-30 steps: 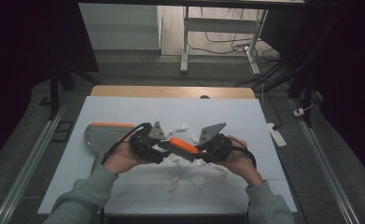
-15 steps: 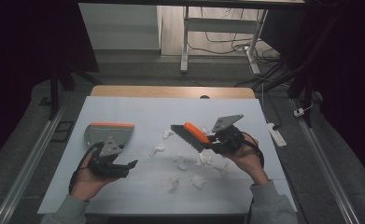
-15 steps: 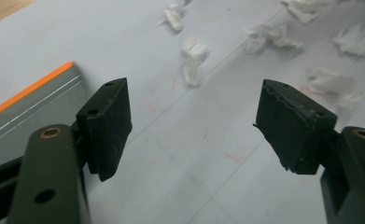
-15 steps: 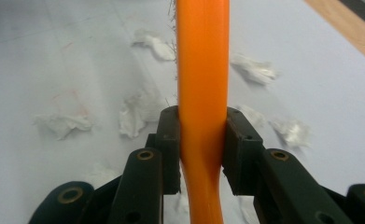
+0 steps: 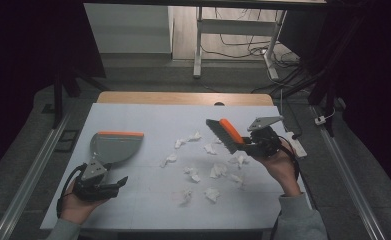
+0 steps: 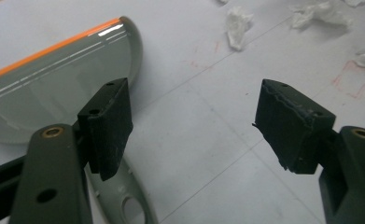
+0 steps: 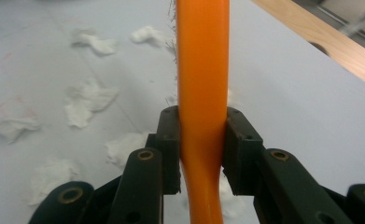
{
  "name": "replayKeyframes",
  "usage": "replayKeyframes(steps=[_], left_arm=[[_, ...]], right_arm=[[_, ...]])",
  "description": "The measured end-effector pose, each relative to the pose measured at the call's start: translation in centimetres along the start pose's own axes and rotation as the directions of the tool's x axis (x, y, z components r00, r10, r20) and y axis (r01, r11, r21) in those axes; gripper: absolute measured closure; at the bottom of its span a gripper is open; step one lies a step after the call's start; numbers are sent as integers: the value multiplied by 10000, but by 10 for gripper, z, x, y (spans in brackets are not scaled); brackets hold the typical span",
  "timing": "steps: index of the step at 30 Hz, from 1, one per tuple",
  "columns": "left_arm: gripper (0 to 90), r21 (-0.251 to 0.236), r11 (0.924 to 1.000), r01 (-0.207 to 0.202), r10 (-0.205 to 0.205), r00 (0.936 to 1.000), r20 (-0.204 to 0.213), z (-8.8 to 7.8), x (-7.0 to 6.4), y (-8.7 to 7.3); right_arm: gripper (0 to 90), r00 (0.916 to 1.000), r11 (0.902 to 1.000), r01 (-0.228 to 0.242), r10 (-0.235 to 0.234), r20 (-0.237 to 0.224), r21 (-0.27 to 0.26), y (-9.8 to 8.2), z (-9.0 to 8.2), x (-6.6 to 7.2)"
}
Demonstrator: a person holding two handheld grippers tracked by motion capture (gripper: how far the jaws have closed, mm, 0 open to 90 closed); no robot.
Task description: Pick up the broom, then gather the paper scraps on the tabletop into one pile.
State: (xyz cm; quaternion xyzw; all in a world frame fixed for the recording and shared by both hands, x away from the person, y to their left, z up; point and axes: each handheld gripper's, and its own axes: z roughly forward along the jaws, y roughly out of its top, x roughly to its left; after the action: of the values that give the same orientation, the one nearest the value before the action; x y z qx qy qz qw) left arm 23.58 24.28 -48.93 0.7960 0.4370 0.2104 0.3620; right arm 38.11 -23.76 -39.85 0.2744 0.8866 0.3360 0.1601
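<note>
- High view, far left of the table point(image 5: 148, 117): a grey dustpan point(image 5: 114, 147) with an orange front edge lies flat on the white surface, its pan holding nothing that I can see.
- Just below it, the left gripper point(image 5: 117, 183) sits in the person's left hand point(image 5: 78, 202) near the table's front edge. Its jaws are spread wide with nothing between them.
- From the left gripper view, the left gripper point(image 6: 194, 126) has bare tabletop in its gap. The dustpan point(image 6: 54, 88) lies just beyond the left jaw, and the pan's handle with its hanging hole passes under that jaw. I cannot tell whether the jaw touches it.
- Middle of the table: crumpled white paper scraps point(image 5: 218, 171) lie scattered loose, well apart from the dustpan.
- Right of centre: the right gripper point(image 5: 243, 145), in the person's right hand point(image 5: 280, 167), is pinched on the orange handle of a hand brush point(image 5: 225, 134). The brush is held off the table above the scraps, its dark bristles toward the dustpan side.
- Right gripper view: the two pads of the right gripper point(image 7: 202, 149) press on either side of the brush point(image 7: 202, 70) handle, which runs straight away from the camera over the scraps point(image 7: 84, 105).
</note>
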Motion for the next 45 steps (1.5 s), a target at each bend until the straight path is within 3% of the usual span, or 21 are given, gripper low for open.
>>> replayKeyframes(steps=[4, 10, 17, 21, 26, 33, 35, 39, 45], left_arm=[[280, -105, 9999, 56, -57, 9999, -97, 1, 3, -3], [279, -63, 10000, 32, -32, 10000, -87, 4, 2, -3], [276, 27, 10000, 4, -4, 10000, -78, 7, 2, -2], [275, 121, 9999, -27, 27, 10000, 8, 11, 2, -2], [275, 278, 9995, -124, 122, 9999, 96, 15, 1, -2], [276, 275, 9996, -102, 98, 9999, 116, 16, 1, -3], [276, 287, 9995, -131, 127, 9998, 124, 16, 1, -3], [276, 326, 9993, -158, 155, 9998, 94, 16, 0, -3], [277, 309, 9994, -177, 175, 9998, 76, 16, -1, -3]], right_arm=[[707, 9958, 9974, -658, 638, 661, 288, -7, -12, -13], [707, 9769, 9882, -1444, 1341, 1666, 516, -17, -28, -28], [707, 9638, 9723, -2183, 2013, 1746, 836, -28, -26, -39], [707, 9502, 9573, -2552, 2223, 2184, 1358, -34, -21, -43], [707, 9440, 9411, -2756, 2265, 2401, 1959, -40, -9, -49], [708, 9293, 8949, -3213, 2352, 2846, 3097, -46, 12, -50], [707, 9307, 8836, -3244, 2344, 2808, 3377, -45, 18, -48], [708, 9371, 8825, -3125, 2258, 2662, 3515, -38, 26, -39], [709, 9628, 8868, -2233, 1358, 2336, 4046, -21, 46, -14]])
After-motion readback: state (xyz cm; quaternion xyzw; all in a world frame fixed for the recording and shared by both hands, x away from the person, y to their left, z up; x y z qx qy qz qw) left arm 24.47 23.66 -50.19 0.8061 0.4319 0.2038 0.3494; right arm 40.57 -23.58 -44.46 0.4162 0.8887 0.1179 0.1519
